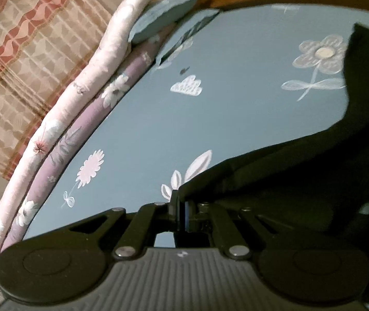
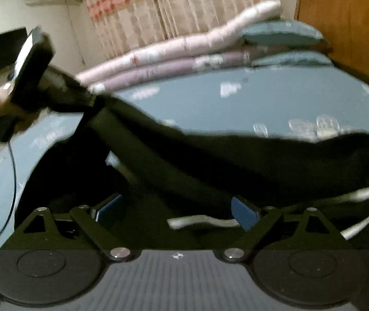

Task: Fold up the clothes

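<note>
Left gripper (image 1: 182,207): fingers pinched together on a corner of the black garment (image 1: 301,171), lower centre of the left wrist view. The cloth runs up and right from there, taut, lifted off the blue flowered bedsheet (image 1: 137,119).

Right gripper (image 2: 174,211): fingers spread apart, holding nothing; garment lies between and below them, white drawstring (image 2: 200,221) in the gap.

Left gripper also seen at upper left of the right wrist view, cloth stretched from it.

Risks: the single-corner hold may slip if pulled harder. The right gripper may catch only the drawstring, so the fold skews. Motion blur; exact contact uncertain.
</note>
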Available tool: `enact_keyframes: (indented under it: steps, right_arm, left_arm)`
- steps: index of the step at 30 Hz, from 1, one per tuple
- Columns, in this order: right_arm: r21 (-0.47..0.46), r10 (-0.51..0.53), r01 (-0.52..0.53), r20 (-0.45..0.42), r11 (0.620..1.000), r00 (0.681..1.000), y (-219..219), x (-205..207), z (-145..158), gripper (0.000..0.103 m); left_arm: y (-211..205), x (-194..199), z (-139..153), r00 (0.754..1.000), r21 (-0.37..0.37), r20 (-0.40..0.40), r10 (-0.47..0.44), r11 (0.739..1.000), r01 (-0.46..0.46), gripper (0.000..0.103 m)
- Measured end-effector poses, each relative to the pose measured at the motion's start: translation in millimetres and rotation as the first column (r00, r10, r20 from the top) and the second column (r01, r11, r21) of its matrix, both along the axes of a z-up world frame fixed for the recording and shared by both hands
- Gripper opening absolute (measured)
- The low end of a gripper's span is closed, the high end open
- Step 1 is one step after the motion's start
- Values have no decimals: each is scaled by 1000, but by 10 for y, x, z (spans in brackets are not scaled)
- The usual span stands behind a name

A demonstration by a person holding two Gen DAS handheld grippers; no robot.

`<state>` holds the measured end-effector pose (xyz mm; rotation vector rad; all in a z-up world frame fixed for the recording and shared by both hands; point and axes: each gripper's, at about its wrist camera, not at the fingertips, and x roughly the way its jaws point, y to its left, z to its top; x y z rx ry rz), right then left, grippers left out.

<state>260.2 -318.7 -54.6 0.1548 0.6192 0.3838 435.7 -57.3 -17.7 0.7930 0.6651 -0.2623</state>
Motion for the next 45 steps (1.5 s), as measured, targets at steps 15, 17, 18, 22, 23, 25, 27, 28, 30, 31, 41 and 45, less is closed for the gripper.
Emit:
enact_keyframes:
  steps: [15,17,18,22,23,25,27,28,30,31,41,45]
  right_arm:
    - [-4,-104,104,-2,995,995,-160,37,-63,93]
    - [-3,-107,107,-1,994,994,-174,24,-65,93]
    - [-3,-108,108,-1,994,994,-180,18,-69,93]
    - [-7,-111,111,-10,994,994,-178,-7,-87,93]
    - [-8,-111,111,-12,994,994,-178,-3,-93,93]
    - [-11,-111,111,-16,994,994,-180,0,-104,93]
    - [-10,-111,110,-19,994,994,-181,-2,-108,93]
    - [-9,-109,109,-20,994,994,-180,-1,-109,93]
    - [-6,-107,107,-21,994,994,-179,2,-111,93]
    - [-4,-106,106,-22,994,994,-179,3,-111,93]
    - [23,-92,92,-16,995,996,-186,4,-90,93]
    - [39,-92,93,-27,995,995,-201,14,-110,93]
  left_arm:
    - [-240,1240,-291,984,-4,51,169,986,-169,3]
    - [-290,1384,-299,982,-8,58,180,984,-179,3]
    - [-317,1456,-305,982,-11,57,183,983,-182,5]
    - [-488,1700,-426,982,13,63,179,983,-180,5]
    - [-513,1752,-468,982,6,50,181,983,-181,5]
    - [-544,1840,-570,982,2,20,187,982,-187,6]
    - [-548,1885,-673,982,9,2,186,982,-186,12]
    - [-538,1884,-706,983,9,-7,184,983,-184,12]
    - [-507,1860,-728,984,1,-34,175,985,-175,12]
    - [-488,1840,-724,984,-7,-51,169,986,-169,12]
    - [-219,1276,-312,985,-73,-106,137,987,-145,24]
    - [-41,944,-154,982,-110,-121,145,981,-159,24]
